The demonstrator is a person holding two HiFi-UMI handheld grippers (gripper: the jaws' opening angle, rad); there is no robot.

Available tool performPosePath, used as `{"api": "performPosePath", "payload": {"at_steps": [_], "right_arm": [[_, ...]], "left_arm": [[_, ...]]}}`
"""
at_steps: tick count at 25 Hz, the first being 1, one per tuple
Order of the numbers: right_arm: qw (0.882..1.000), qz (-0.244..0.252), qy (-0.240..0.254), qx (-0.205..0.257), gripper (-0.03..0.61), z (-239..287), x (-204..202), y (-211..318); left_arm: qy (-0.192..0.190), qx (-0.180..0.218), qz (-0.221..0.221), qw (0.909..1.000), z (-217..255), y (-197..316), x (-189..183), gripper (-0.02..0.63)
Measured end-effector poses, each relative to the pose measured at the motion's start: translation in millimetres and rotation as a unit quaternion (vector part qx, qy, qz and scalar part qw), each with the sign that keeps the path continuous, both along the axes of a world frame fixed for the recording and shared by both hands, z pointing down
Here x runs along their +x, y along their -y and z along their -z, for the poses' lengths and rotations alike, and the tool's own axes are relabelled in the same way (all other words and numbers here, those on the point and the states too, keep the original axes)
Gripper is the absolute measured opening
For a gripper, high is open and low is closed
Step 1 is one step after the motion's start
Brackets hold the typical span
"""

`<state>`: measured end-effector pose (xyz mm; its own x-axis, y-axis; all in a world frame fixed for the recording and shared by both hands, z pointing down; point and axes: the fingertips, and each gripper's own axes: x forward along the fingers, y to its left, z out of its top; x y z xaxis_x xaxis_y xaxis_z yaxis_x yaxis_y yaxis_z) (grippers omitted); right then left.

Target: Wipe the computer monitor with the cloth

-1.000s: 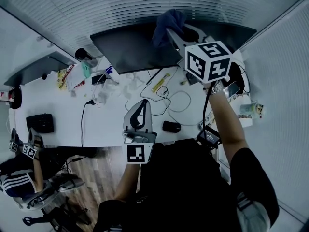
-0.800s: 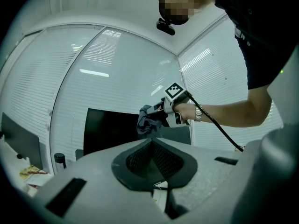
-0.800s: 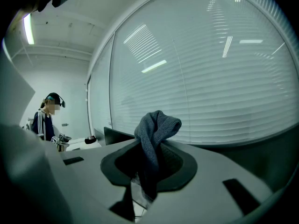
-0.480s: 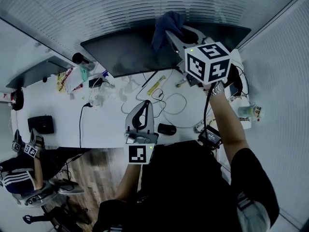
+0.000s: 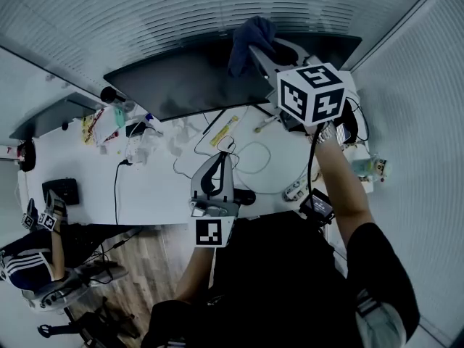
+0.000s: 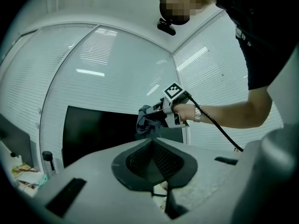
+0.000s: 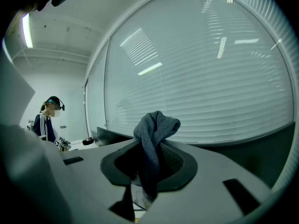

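Right tongs (image 7: pixel 150 164) tight around cloth (image 7: pixel 157 125)

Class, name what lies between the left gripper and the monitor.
Head view: a looped cable and a yellow stick lie on the desk before the monitor.

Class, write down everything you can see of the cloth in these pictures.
The cloth is a soft grey-blue fabric that looks like a ribbed knit, crumpled into a bunch. The right gripper pinches it between shut jaws: a fold pokes up past the tips and a tail hangs below. It is held high at the monitor's top edge, right of its middle. Whether it presses on the screen is unclear.
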<state>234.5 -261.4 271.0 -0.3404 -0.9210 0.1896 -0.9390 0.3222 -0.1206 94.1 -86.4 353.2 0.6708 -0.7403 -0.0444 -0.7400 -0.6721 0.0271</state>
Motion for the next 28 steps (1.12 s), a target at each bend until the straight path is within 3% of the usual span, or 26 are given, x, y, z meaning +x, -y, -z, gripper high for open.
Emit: {"api": "performPosePath", "payload": {"at_steps": [14, 28], "right_arm": [[1.0, -0.021, 0.002, -0.001, 0.08, -3.6, 58.0, -11.9], [0.999, -0.034, 0.007, 0.002, 0.08, -1.8, 110.9, -23.9]], "left_arm": [[0.017, -0.005, 0.003, 0.9998, -3.5, -22.6, 36.4, 0.008], [0.01, 0.002, 0.002, 0.9999, 4.8, -33.5, 79.4, 0.008]]}}
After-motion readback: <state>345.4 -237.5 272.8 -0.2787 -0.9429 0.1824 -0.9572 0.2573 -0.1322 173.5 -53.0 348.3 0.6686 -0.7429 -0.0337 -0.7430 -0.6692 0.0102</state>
